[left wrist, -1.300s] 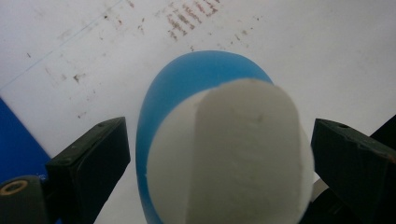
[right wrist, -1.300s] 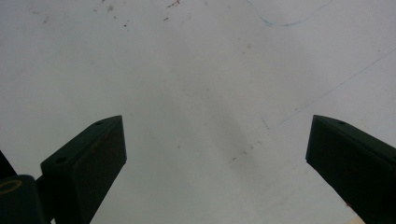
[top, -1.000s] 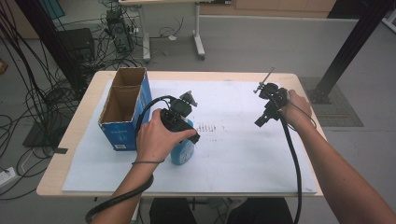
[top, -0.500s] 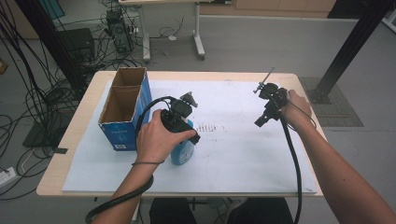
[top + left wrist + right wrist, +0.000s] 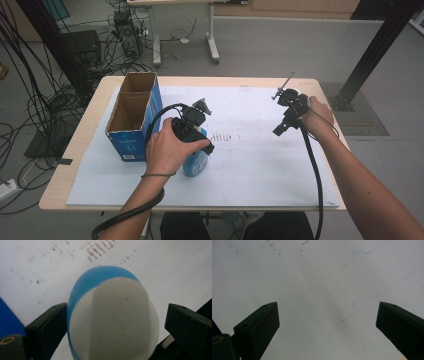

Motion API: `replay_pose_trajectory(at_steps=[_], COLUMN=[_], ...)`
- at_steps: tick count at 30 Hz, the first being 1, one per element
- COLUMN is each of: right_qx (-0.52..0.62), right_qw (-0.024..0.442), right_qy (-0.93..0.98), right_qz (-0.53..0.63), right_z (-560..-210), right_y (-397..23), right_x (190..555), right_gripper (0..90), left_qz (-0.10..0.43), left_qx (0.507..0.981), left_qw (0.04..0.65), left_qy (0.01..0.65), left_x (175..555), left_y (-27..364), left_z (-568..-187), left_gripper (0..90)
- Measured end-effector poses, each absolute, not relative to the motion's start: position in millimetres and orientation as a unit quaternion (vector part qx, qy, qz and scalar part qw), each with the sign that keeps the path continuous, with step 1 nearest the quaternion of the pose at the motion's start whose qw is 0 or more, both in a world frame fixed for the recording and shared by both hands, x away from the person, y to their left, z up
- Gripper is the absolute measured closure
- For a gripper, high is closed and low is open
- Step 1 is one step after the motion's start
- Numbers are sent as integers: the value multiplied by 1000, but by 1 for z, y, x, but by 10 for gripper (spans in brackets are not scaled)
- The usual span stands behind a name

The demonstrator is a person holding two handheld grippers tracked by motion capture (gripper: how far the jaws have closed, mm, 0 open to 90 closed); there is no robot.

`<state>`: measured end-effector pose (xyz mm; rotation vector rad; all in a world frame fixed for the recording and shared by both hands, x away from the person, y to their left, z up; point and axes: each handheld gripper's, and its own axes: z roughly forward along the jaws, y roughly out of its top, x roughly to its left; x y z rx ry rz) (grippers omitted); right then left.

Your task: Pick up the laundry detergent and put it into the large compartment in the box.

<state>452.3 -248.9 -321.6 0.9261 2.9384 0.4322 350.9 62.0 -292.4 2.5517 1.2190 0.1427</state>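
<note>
blue-and-white plastic bottle: one, upright
left gripper: jaws spread around bottle, one side not touching
right gripper: wide apart, empty
blue cardboard box: one, two compartments

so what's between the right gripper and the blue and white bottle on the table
Nothing stands there: in the high view only bare white paper sheet with some faint dark marks lies between the right gripper and the blue and white plastic bottle.

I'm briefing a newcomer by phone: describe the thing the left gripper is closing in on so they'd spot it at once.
Start from the tall open blue carton at the table's left side. Just right of it, on the white sheet, stands a small blue bottle with a white cap, between the open jaws of the left gripper. It is the only rounded item there.
</note>
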Motion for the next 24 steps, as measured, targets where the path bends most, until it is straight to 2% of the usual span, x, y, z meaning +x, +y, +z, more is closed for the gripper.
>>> replay_pose_trajectory(at_steps=[24], right_qx=[303], right_qw=[17], right_qy=[943], right_qz=[136], right_z=[-321], right_y=[-252], right_x=[453], right_gripper=[47], left_qz=[50], left_qx=[889], left_qw=[151], left_qy=[428], left_x=[352], left_y=[60], left_z=[-292], left_gripper=[62])
